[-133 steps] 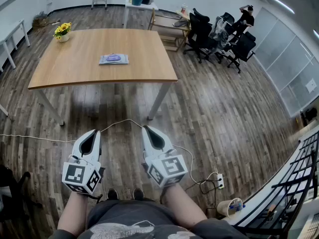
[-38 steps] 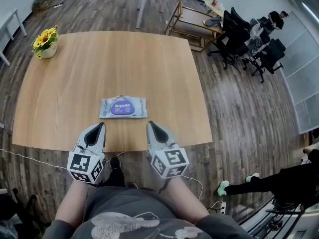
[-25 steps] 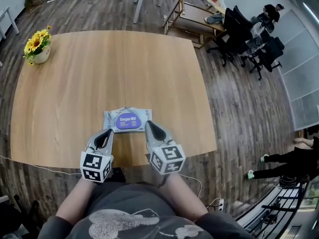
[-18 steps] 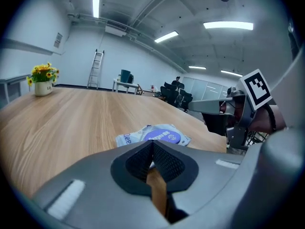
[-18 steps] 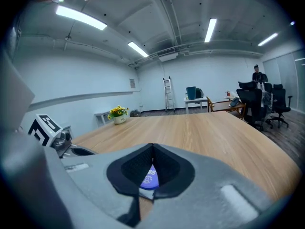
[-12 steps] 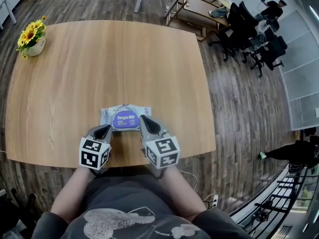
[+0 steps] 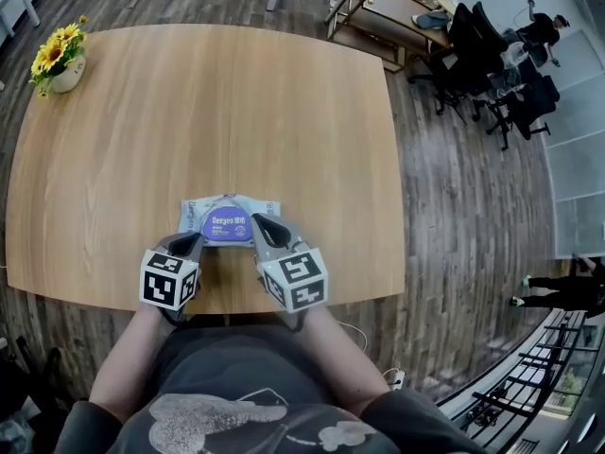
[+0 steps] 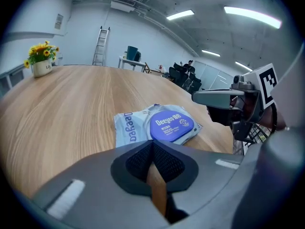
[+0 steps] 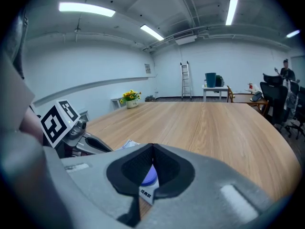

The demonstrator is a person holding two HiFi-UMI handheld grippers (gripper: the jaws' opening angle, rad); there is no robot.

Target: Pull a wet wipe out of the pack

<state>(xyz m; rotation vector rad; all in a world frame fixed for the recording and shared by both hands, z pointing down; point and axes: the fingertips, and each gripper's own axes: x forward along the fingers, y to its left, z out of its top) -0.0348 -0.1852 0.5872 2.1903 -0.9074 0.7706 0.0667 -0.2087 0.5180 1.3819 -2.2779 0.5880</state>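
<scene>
The wet wipe pack (image 7: 230,221) lies flat on the wooden table (image 7: 208,93) near its front edge, pale blue with a round purple lid. My left gripper (image 7: 189,242) is shut and empty, its tip just short of the pack's (image 8: 157,126) near left corner. Also shut with nothing held, my right gripper (image 7: 257,220) has its tip over the pack's right part, beside the lid. Whether it touches the pack I cannot tell. Through the right gripper's (image 9: 152,149) own jaws only a sliver of the pack (image 9: 148,176) shows.
A pot of yellow flowers (image 7: 59,60) stands at the table's far left corner. Beyond the right edge are office chairs (image 7: 482,55), a low shelf unit (image 7: 378,17) and a person's legs (image 7: 562,287). The table's front edge runs just under my hands.
Both grippers came down and forward from the table's front edge to the pack. The view has drawn closer over the table. The pack has not moved.
</scene>
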